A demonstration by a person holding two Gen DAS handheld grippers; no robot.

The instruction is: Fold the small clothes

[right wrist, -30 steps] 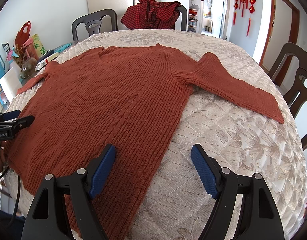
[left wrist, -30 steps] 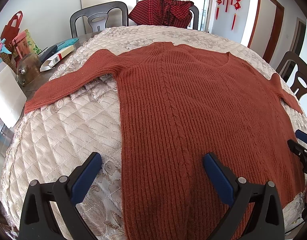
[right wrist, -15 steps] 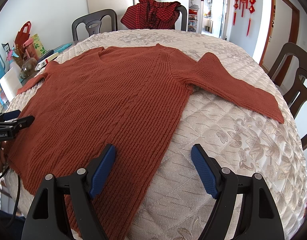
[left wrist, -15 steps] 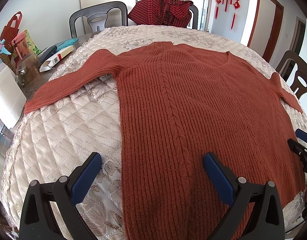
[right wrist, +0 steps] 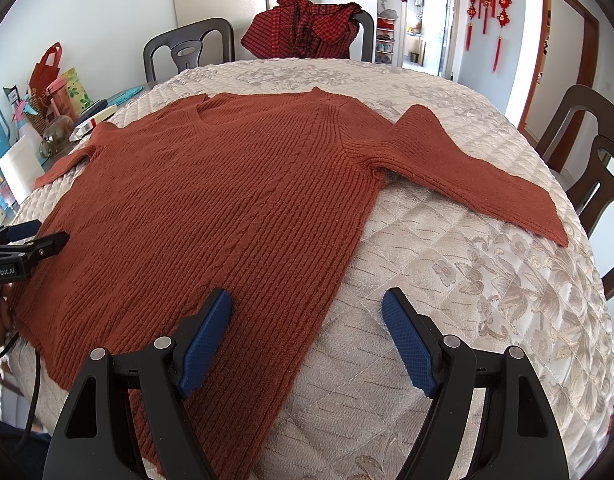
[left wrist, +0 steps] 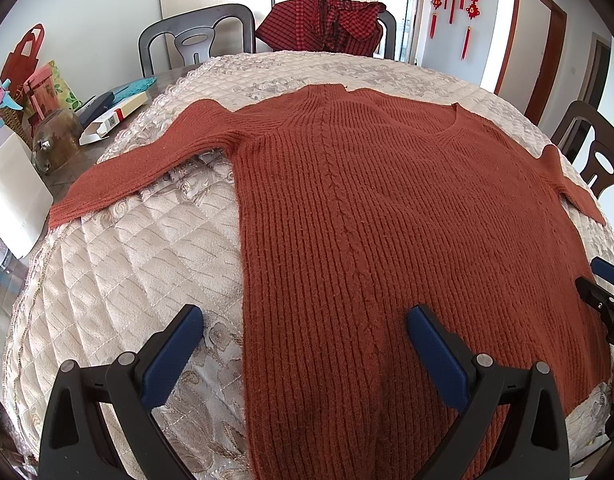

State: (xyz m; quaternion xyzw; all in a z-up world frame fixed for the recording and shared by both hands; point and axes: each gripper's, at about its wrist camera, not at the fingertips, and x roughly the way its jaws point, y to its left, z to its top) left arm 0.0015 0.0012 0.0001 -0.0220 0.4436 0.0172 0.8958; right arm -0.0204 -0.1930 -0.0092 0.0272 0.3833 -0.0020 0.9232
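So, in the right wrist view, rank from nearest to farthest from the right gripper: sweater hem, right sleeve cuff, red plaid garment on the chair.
1. sweater hem, just left of the right gripper.
2. right sleeve cuff, off to the right.
3. red plaid garment, across the table on a chair.

Quilted cover [right wrist: 487, 300] bare right of sweater [right wrist: 227, 208]; clutter [left wrist: 47, 128] crowds left table edge.

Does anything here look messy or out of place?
Not much. The rust sweater lies flat and spread on the quilted cover. The only untidy thing is a red checked garment heaped over a far chair.
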